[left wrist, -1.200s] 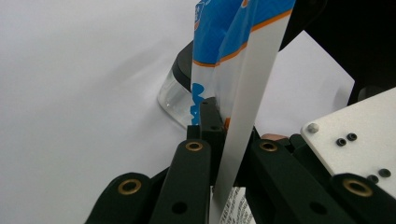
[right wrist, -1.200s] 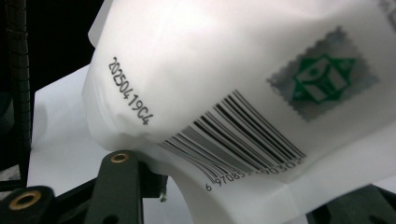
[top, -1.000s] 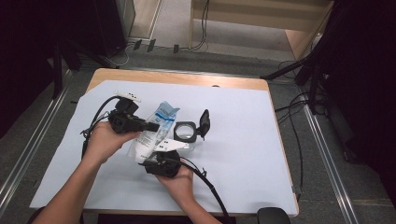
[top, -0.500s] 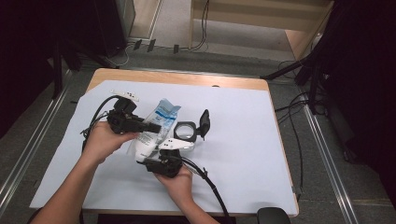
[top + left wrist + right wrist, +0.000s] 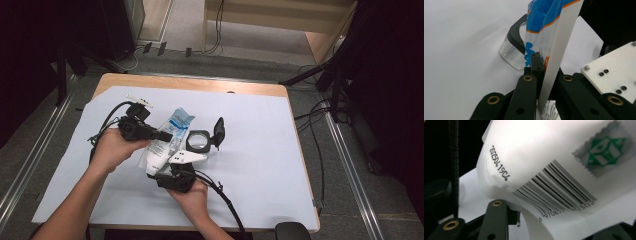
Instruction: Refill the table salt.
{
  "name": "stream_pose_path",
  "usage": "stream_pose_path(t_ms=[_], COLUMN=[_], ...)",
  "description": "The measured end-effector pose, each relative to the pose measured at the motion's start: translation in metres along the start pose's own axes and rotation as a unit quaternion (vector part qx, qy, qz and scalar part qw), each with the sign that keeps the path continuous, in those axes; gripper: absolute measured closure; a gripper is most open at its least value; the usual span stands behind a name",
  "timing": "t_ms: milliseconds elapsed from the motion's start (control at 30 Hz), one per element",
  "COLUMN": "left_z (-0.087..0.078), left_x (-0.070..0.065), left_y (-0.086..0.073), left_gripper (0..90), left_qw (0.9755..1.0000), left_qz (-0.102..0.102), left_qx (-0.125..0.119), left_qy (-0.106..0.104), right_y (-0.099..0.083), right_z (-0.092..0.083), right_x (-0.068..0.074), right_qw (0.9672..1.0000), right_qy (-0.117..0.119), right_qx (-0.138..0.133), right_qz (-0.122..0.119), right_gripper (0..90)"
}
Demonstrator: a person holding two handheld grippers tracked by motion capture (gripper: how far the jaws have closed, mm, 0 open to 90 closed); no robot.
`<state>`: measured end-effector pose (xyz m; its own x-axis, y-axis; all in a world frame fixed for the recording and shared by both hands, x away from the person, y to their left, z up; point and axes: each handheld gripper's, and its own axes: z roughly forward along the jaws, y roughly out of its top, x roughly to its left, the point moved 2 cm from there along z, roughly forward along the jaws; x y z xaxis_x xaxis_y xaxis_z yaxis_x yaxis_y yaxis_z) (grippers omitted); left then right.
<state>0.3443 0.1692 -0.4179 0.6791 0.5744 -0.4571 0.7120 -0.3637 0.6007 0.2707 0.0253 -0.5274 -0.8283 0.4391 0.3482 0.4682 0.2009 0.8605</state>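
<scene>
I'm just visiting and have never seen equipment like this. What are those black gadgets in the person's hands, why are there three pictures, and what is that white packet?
No robot is at work here: a person holds a hand tool with two black jaws in each hand. The high view looks down from above the table, which has a white sheet over it. There the left gripper and the right gripper both meet a white and blue pouch. The other two pictures come from small cameras riding on the tools. The left gripper view looks along its jaws, shut on the pouch's flat sealed edge. The right gripper view shows the pouch's bulging back, with a barcode and a date code, sitting between that tool's jaws, which have just been opening. Beside the pouch on the sheet stands a small clear container with its black lid flipped open.
</scene>
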Motion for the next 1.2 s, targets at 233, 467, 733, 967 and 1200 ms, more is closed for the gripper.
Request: stream_pose_path(t_ms=[233,467,733,967,1200], left_z=[-0.001,-0.004,0.002,0.007,0.012], left_x=[0.000,0.001,-0.003,-0.009,-0.010], left_y=[0.000,0.000,0.003,0.007,0.012], left_gripper=[90.0,90.0,90.0,89.6,89.7], left_qw=[1.0000,0.9999,0.9992,0.9988,0.9986], left_qz=[-0.006,-0.011,-0.004,0.007,0.010], left_qx=[0.005,0.010,0.029,0.037,0.049], left_qy=[0.001,0.009,0.026,0.031,0.016], right_y=[0.000,0.000,0.001,0.004,0.008], right_z=[-0.004,-0.006,-0.002,-0.003,-0.005], right_x=[0.003,0.002,0.001,0.004,0.008], right_qw=[0.9995,0.9990,0.9988,0.9998,0.9992], right_qy=[-0.025,-0.038,-0.038,-0.018,0.015], right_qx=[-0.004,-0.004,0.017,0.012,0.004], right_qz=[-0.016,-0.022,-0.025,0.000,0.038], right_gripper=[51.0,40.4,45.9,49.6,50.0])
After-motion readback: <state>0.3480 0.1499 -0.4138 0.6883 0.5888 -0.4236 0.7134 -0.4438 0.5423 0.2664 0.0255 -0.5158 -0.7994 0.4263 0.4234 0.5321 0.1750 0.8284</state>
